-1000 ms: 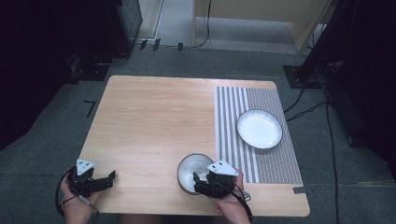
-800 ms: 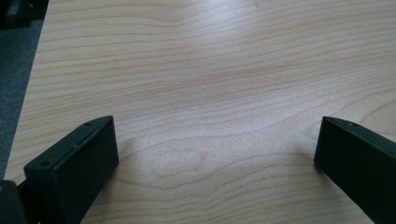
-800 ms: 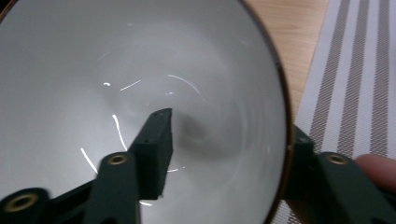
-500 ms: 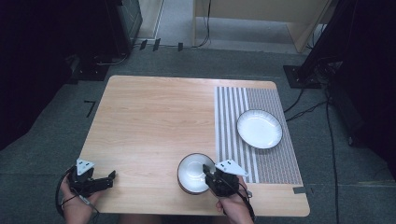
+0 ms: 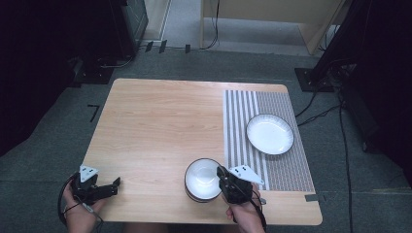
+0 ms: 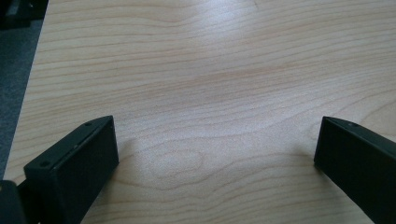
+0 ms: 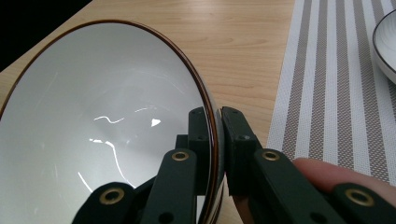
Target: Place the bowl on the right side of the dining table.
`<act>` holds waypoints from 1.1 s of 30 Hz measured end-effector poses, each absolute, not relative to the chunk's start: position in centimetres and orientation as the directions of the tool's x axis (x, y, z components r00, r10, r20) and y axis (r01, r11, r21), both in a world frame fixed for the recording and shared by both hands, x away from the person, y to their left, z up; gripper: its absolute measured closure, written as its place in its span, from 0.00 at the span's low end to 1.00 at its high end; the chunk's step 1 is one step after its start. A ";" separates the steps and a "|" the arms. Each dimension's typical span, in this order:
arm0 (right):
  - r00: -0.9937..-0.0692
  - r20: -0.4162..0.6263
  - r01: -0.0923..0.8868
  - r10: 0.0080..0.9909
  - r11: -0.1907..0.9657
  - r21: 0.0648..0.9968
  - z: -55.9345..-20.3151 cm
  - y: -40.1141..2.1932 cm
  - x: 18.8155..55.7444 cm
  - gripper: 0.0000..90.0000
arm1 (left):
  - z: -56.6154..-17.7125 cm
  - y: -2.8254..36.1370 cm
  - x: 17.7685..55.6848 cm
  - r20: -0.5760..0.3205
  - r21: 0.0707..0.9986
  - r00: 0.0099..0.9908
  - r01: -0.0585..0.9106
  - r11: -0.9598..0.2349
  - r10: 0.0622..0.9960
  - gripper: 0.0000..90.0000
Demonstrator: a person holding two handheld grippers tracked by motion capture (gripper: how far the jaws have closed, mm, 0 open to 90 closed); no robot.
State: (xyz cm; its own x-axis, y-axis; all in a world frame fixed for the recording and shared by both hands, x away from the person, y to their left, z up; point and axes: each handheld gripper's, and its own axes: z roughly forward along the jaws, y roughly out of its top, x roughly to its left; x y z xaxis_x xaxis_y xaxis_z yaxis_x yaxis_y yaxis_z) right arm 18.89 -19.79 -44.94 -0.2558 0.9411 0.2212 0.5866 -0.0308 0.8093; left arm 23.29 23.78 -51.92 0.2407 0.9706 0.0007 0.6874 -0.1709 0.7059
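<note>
Bowl (image 7: 102, 121): round, glossy white, brown rim, pinched by black jaws.

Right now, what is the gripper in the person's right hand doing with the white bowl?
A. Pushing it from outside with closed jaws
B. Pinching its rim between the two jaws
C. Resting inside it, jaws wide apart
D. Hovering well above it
B: in the right gripper view the right gripper has one jaw inside and one outside the brown-edged rim of the white bowl, closed on it.
</note>
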 end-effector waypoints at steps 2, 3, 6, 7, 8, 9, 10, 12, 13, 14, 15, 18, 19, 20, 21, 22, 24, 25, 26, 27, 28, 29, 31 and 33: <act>-0.255 0.223 0.588 0.941 -0.033 0.809 -44.9 -19.8 18.8 0.94 | -51.9 23.8 23.3 0.000 0.706 0.241 0.687 -0.171 0.971 0.00; -0.248 0.232 0.590 0.941 -0.044 0.807 -44.9 -19.9 18.8 0.94 | -51.9 23.8 23.3 0.000 0.706 0.241 0.687 -0.171 0.971 0.00; -0.240 0.243 0.586 0.940 -0.059 0.808 -44.7 -20.0 18.7 0.94 | -51.9 23.8 23.3 0.001 0.706 0.241 0.688 -0.171 0.970 0.00; -0.237 0.247 0.585 0.940 -0.065 0.809 -44.6 -20.0 18.7 0.94 | -51.9 23.8 23.3 0.001 0.706 0.241 0.688 -0.171 0.971 0.00; -0.236 0.247 0.583 0.940 -0.066 0.810 -44.5 -20.1 18.7 0.94 | -51.9 23.8 23.3 0.000 0.706 0.241 0.687 -0.171 0.971 0.00; -0.239 0.247 0.578 0.939 -0.067 0.813 -44.4 -20.1 18.7 0.94 | -51.9 23.8 23.3 0.000 0.706 0.241 0.687 -0.171 0.970 0.00; -0.239 0.247 0.578 0.939 -0.067 0.813 -44.4 -20.1 18.7 0.94 | -51.9 23.8 23.3 0.000 0.706 0.241 0.687 -0.171 0.970 0.00; -0.236 0.248 0.570 0.939 -0.073 0.818 -43.9 -20.3 18.5 0.94 | -51.9 23.8 23.3 0.000 0.706 0.241 0.687 -0.171 0.971 0.00; -0.236 0.251 0.567 0.939 -0.076 0.820 -43.7 -20.4 18.5 0.94 | -51.9 23.8 23.3 0.000 0.706 0.241 0.687 -0.171 0.971 0.00; -0.237 0.250 0.562 0.939 -0.077 0.823 -43.5 -20.5 18.5 0.94 | -51.9 23.8 23.3 0.000 0.706 0.241 0.687 -0.171 0.971 0.00; -0.234 0.251 0.560 0.939 -0.081 0.825 -43.3 -20.6 18.4 0.94 | -51.9 23.8 23.3 0.000 0.706 0.241 0.687 -0.170 0.971 0.00; -0.228 0.251 0.550 0.941 -0.088 0.830 -42.8 -21.0 18.4 0.94 | -51.9 23.8 23.3 0.000 0.706 0.241 0.687 -0.171 0.971 0.00; -0.228 0.254 0.548 0.940 -0.092 0.831 -42.7 -21.1 18.4 0.94 | -51.9 23.8 23.3 0.000 0.706 0.241 0.688 -0.171 0.970 0.00; -0.226 0.256 0.547 0.940 -0.095 0.832 -42.6 -21.3 18.4 0.94 | -51.9 23.8 23.3 0.000 0.706 0.241 0.687 -0.171 0.971 0.00; -0.226 0.260 0.544 0.939 -0.100 0.833 -42.5 -21.5 18.4 0.94 | -51.9 23.8 23.3 0.000 0.706 0.241 0.688 -0.171 0.971 0.00; -0.225 0.264 0.543 0.938 -0.104 0.833 -42.4 -21.7 18.4 0.94 | -51.9 23.8 23.3 0.001 0.705 0.242 0.688 -0.172 0.970 0.00; -0.230 0.279 0.544 0.932 -0.114 0.831 -42.3 -22.1 18.5 0.94 | -51.9 23.8 23.4 -0.001 0.706 0.240 0.687 -0.170 0.971 0.00; -0.226 0.282 0.544 0.932 -0.119 0.830 -42.3 -22.3 18.5 0.94 | -51.9 23.7 23.4 0.000 0.706 0.240 0.688 -0.170 0.971 0.00; -0.225 0.280 0.542 0.933 -0.119 0.832 -42.2 -22.4 18.5 0.94 | -51.9 23.7 23.4 0.000 0.706 0.240 0.687 -0.170 0.971 0.00; -0.222 0.280 0.543 0.934 -0.120 0.831 -42.2 -22.6 18.6 0.94 | -51.9 23.7 23.4 0.000 0.706 0.240 0.687 -0.170 0.971 0.00; -0.220 0.283 0.544 0.933 -0.123 0.830 -42.1 -22.8 18.7 0.94 | -51.9 23.8 23.4 0.002 0.706 0.241 0.687 -0.172 0.970 0.00; -0.219 0.282 0.543 0.934 -0.124 0.831 -42.1 -23.0 18.7 0.94 | -51.9 23.7 23.4 0.001 0.706 0.240 0.687 -0.171 0.971 0.00; -0.210 0.292 0.541 0.933 -0.138 0.829 -41.9 -23.4 18.8 0.94 | -51.9 23.8 23.4 0.001 0.706 0.241 0.687 -0.171 0.971 0.00; -0.205 0.306 0.535 0.930 -0.155 0.830 -41.8 -23.9 18.9 0.94 | -51.9 23.8 23.4 0.001 0.706 0.241 0.687 -0.171 0.971 0.00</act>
State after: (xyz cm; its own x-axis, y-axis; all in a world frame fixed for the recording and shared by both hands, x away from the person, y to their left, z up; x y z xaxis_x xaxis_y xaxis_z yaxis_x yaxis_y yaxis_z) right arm 18.95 -23.93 -41.79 -0.2047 0.9298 0.3058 0.5354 -0.1551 0.8302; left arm 23.42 23.76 -51.93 0.2407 0.9706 0.0005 0.6870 -0.1707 0.7063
